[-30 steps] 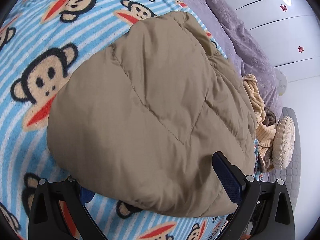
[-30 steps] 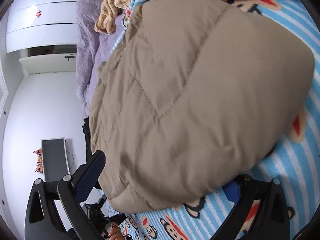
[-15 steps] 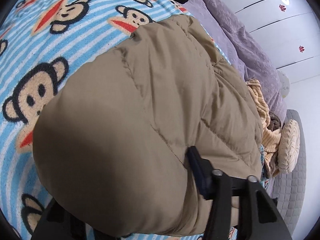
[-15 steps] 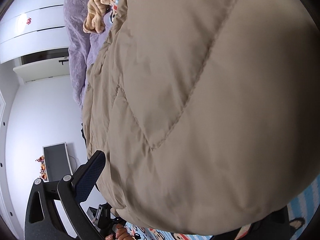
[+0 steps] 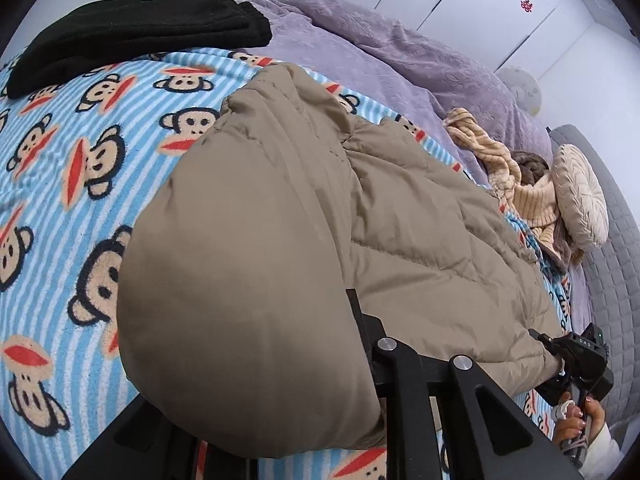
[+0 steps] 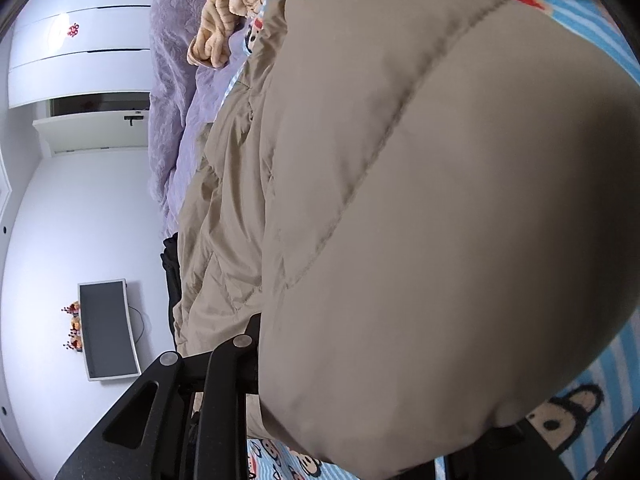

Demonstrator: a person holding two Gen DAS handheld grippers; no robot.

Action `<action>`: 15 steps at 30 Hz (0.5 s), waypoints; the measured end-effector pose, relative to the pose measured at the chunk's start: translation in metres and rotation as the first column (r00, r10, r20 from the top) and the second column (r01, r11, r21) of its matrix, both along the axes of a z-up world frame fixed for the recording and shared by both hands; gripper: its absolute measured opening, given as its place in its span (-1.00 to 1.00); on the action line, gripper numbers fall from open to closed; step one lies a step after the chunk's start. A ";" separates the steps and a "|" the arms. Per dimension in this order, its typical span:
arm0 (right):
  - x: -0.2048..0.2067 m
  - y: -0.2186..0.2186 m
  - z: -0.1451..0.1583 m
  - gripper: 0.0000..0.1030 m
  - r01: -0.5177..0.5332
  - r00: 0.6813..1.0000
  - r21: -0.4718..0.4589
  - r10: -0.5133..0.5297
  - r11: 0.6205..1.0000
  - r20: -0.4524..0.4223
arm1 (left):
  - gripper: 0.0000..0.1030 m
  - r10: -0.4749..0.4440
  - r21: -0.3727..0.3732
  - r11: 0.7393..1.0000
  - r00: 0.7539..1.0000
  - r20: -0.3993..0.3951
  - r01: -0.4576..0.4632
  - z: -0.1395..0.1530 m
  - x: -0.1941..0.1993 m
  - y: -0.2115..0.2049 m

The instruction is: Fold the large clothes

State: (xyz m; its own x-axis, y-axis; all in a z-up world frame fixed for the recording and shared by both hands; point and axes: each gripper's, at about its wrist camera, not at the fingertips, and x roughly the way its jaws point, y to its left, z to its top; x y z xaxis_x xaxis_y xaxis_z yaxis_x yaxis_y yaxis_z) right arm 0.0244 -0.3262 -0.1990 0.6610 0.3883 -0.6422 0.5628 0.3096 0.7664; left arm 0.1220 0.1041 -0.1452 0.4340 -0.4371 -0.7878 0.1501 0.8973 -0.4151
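A puffy tan quilted jacket [image 5: 320, 240] lies on a blue striped monkey-print blanket [image 5: 80, 140]. Its near folded edge bulges up between the jaws of my left gripper [image 5: 248, 364], which is shut on it. Only the right finger [image 5: 360, 320] shows; the padding hides the other. In the right wrist view the same jacket [image 6: 440, 200] fills the frame. My right gripper [image 6: 372, 384] is shut on its thick edge, with the left finger [image 6: 250, 332] pressed against the fabric. The left wrist view also shows the right gripper [image 5: 576, 360] at the jacket's far end, held by a hand [image 5: 580, 424].
A black garment [image 5: 140, 36] lies at the far left of the bed beside a purple blanket [image 5: 400, 60]. A beige knit garment [image 5: 512, 168], a round cream cushion [image 5: 580, 196] and a grey quilted headboard [image 5: 616, 280] are at the right. A monitor [image 6: 108, 328] stands by the wall.
Both grippers pushed in onto the jacket's near edge and their fingers closed on it. The edge now bulges up and the view has tilted toward the far side of the bed.
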 end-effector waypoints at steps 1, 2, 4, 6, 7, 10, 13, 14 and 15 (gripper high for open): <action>-0.006 0.003 0.002 -0.45 -0.003 1.000 -0.008 0.003 1.000 -0.005 | -0.58 -0.014 0.004 1.000 1.000 0.002 0.014 0.002 -0.004 0.002; -0.011 0.006 0.004 -0.45 -0.006 1.000 -0.014 0.006 1.000 -0.010 | -0.58 -0.025 0.006 1.000 1.000 0.003 0.025 0.003 -0.008 0.004; -0.021 0.010 0.007 -0.45 -0.017 1.000 -0.023 0.017 1.000 -0.025 | -0.58 -0.037 0.003 0.999 0.999 -0.004 0.037 0.004 -0.018 0.009; -0.027 0.013 0.009 -0.45 -0.031 0.999 -0.029 0.030 0.999 -0.042 | -0.58 -0.044 -0.001 0.999 0.999 -0.011 0.044 0.002 -0.033 0.012; -0.033 0.014 0.010 -0.45 -0.039 0.998 -0.028 0.038 0.999 -0.049 | -0.58 -0.046 -0.001 0.999 0.999 -0.014 0.046 0.003 -0.041 0.014; -0.050 0.016 0.010 -0.45 -0.073 0.996 -0.025 0.071 0.997 -0.060 | -0.58 -0.045 0.007 0.999 0.999 -0.025 0.045 0.001 -0.070 0.019; -0.069 0.017 0.010 -0.45 -0.103 0.992 -0.021 0.101 0.994 -0.070 | -0.58 -0.043 0.018 0.999 0.998 -0.051 0.044 -0.004 -0.099 0.023; -0.072 0.017 0.011 -0.45 -0.107 0.992 -0.014 0.106 0.994 -0.072 | -0.58 -0.044 0.025 0.999 0.997 -0.062 0.046 -0.006 -0.110 0.025; -0.078 0.018 0.013 -0.46 -0.114 0.991 -0.009 0.113 0.993 -0.074 | -0.58 -0.045 0.033 0.998 0.996 -0.075 0.047 -0.007 -0.121 0.026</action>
State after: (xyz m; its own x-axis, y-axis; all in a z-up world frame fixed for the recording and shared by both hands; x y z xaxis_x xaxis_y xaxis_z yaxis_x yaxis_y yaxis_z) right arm -0.0537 -0.3084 -0.1861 0.5642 0.4492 -0.6928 0.5780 0.3842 0.7199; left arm 0.0012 0.1299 -0.1524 0.3537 -0.4271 -0.8322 0.1616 0.9042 -0.3954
